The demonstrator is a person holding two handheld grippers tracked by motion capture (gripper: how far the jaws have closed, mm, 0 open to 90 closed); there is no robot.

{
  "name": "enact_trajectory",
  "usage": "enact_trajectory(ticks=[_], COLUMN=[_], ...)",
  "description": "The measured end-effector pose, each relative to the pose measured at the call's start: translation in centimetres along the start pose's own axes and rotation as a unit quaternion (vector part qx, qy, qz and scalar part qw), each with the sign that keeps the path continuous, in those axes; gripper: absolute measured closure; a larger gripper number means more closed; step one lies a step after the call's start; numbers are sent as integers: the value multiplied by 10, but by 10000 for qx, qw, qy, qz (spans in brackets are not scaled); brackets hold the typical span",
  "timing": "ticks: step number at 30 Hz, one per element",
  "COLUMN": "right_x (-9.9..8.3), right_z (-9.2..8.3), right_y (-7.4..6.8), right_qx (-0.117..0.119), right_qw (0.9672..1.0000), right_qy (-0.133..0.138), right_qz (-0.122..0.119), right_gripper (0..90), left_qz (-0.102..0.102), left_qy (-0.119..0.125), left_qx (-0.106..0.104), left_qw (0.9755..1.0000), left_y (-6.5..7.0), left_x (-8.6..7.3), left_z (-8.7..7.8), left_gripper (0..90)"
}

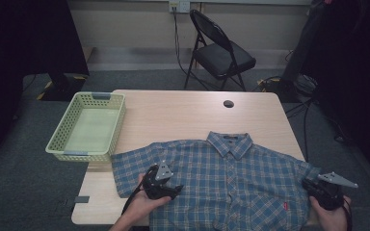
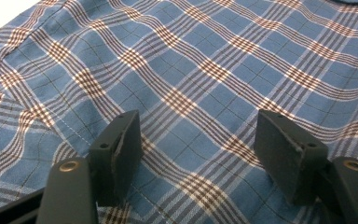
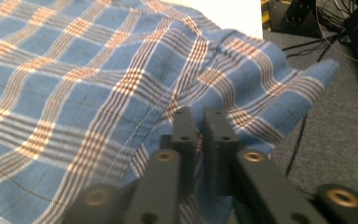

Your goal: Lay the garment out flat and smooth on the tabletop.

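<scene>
A blue plaid shirt [image 1: 221, 173] lies flat, collar away from me, on the near half of the wooden table [image 1: 173, 115]. My left gripper [image 1: 176, 189] hovers over the shirt's left chest area with its jaws wide apart. In the left gripper view the plaid cloth [image 2: 191, 70] shows between and beyond the left gripper [image 2: 198, 126], with nothing pinched. My right gripper [image 1: 308, 185] is at the shirt's right sleeve by the table's right edge. In the right gripper view the right gripper [image 3: 200, 114] has its jaws pressed together on a fold of the sleeve cloth [image 3: 261, 79], which puckers toward them.
A pale green plastic basket [image 1: 58, 139] stands at the table's left edge, overhanging it. A round cable hole [image 1: 228, 103] is in the tabletop's far side. A black folding chair [image 1: 221, 53] stands beyond the table. Cables [image 1: 308, 110] lie on the floor at right.
</scene>
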State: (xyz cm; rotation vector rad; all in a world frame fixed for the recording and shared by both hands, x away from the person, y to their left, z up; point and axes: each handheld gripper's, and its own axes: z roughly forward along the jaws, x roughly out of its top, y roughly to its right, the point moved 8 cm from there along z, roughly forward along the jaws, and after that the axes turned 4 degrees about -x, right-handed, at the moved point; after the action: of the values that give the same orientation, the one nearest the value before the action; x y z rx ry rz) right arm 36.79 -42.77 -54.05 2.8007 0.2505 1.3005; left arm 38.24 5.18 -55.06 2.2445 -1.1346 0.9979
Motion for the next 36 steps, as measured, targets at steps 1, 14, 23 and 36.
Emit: enact_trajectory(ticks=[1,14,23,36], right_x=[3,52,4,1], right_z=[-1,-31,-6,2], right_y=[0,-31,25,9], right_qx=[39,437,-257,-282], right_qw=[10000,9961,9986,9996], right_qy=[68,770,40,-4], right_qz=[30,-29,455,88], right_gripper=[900,679,405,889], left_qz=[3,11,16,20], left_qy=[-4,-2,-2,0], left_qx=[-1,3,-5,-8], left_qw=[10000,10000,10000,10000], left_y=[0,-1,-1,-1], left_x=[0,1,1,1], left_z=[0,1,1,1], left_gripper=[315,312,311,311])
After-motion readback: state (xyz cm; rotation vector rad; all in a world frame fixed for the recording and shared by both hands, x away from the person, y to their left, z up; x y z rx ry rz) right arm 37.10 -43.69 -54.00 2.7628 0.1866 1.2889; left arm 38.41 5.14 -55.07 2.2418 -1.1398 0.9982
